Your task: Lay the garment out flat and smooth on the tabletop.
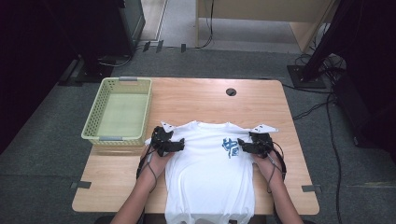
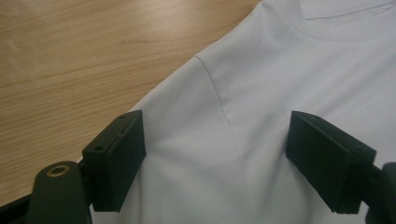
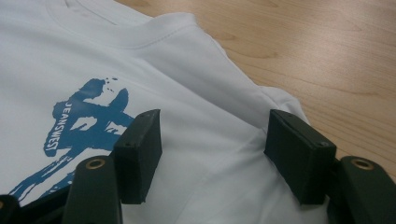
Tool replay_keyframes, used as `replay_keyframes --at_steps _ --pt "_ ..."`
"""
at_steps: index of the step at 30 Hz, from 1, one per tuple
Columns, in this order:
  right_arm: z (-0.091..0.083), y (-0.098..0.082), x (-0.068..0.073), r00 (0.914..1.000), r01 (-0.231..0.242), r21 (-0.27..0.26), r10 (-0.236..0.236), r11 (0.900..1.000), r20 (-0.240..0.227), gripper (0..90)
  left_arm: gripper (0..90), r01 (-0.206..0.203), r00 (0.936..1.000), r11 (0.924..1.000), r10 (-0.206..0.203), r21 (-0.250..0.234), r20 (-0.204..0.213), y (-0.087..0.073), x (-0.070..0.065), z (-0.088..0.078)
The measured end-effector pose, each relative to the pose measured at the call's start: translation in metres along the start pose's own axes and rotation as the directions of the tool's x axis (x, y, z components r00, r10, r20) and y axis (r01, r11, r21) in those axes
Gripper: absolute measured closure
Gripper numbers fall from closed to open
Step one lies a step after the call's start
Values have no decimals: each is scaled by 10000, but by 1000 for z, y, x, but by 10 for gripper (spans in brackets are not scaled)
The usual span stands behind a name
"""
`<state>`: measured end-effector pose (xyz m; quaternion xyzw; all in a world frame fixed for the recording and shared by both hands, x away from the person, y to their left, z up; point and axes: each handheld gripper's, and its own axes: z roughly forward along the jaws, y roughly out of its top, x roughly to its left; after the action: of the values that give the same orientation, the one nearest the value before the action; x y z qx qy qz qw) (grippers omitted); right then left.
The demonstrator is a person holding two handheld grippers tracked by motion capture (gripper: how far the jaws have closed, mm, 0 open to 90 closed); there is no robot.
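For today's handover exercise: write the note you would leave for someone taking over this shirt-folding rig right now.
Left gripper: jaws open, over the white T-shirt at its left shoulder; nothing gripped.
Right gripper: jaws open, over the right shoulder beside the blue print; nothing gripped.
Shirt lies flat, face up, collar away from the person, hem hanging over the near table edge.
Green basket stands at far left, nothing in it.
Done: shirt spread out. Left: probably grip both shoulders, fold, then basket.
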<state>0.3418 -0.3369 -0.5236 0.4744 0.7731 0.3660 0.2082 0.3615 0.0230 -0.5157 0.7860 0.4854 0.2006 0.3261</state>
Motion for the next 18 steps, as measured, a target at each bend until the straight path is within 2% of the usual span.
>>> replay_keyframes --at_steps 3,4,12,15,16,17,18 --pt "0 0 1 10000 45 27 -45 10000 -25 334 193 -135 9998 9996 138 -232 126 -2 1 1" --pt "0 0 1 10000 43 25 -43 10000 -13 333 173 -286 9990 9985 301 -457 319 -4 1 3" --pt "1 1 1 9999 -80 -2 80 10000 94 363 171 -365 9984 9983 384 -458 409 -3 2 4" --pt "-2 -1 -1 9993 -348 -93 350 9993 128 383 171 -365 9984 9983 384 -463 410 -3 2 4" --pt "-2 -1 0 9988 -461 -121 463 9989 183 384 171 -364 9984 9983 384 -464 413 -3 2 4" --pt "-4 0 1 9982 -409 -170 416 9990 428 393 171 -363 9984 9983 383 -464 413 -3 2 4" --pt "-4 0 1 9982 -409 -170 416 9990 428 393 171 -361 9984 9983 380 -465 413 -3 2 4"
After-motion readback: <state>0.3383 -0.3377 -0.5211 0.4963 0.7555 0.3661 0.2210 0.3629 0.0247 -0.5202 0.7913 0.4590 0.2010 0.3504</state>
